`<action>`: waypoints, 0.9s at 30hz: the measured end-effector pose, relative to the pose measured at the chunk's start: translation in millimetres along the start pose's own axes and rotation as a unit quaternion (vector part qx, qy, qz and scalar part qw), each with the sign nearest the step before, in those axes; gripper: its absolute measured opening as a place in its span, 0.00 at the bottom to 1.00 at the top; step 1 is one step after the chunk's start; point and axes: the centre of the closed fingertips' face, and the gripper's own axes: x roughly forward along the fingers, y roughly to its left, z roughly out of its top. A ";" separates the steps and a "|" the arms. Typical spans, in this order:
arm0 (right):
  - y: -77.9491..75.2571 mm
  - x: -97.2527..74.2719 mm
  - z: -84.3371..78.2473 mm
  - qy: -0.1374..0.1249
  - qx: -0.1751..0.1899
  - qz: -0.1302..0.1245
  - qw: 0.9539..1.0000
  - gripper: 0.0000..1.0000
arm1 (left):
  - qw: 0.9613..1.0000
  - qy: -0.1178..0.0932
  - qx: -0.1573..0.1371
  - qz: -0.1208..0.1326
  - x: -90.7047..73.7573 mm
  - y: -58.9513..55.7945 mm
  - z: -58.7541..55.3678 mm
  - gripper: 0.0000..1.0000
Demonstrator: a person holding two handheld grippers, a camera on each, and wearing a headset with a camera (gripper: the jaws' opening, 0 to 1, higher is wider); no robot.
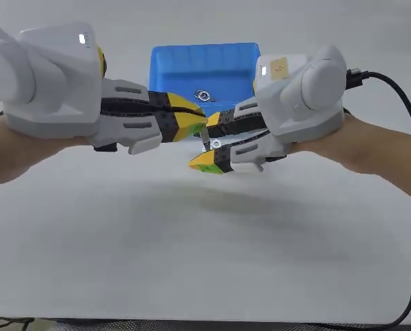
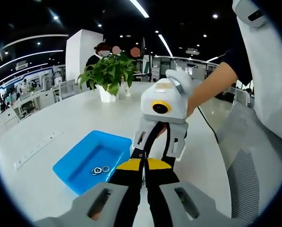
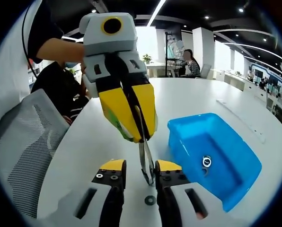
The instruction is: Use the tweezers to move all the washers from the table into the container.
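At the left of the head view, the left gripper is reaching toward the centre above the white bench, its yellow-tipped jaws pressing together. Seen from the right gripper view, those jaws are pinching the upper end of the tweezers, whose thin legs are hanging down toward the bench. Just under the tweezers' tips, one washer is lying on the bench. Behind the two grippers the blue container is sitting on the bench, with washers lying in it. Coming in from the right, the right gripper is holding its jaws apart, one on each side of the tweezers' legs; whether they are touching them cannot be told.
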 end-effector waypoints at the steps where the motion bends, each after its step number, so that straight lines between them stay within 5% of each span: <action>1: -1.4 0.1 -0.1 0.000 -0.001 0.000 1.000 0.22 | 1.000 0.000 0.003 0.000 0.2 0.0 0.1 0.05; 6: -6.9 -0.1 -2.0 0.008 -0.009 -0.003 1.000 0.13 | 1.000 0.001 0.003 -0.002 1.0 -0.6 0.2 0.05; 24: -10.7 -3.9 -2.5 -0.012 -0.002 -0.011 1.000 0.10 | 1.000 -0.008 -0.022 0.014 8.8 6.3 5.5 0.06; 27: -9.9 -4.6 -2.7 -0.016 0.010 -0.008 1.000 0.11 | 1.000 -0.006 0.002 0.010 10.4 3.8 6.1 0.06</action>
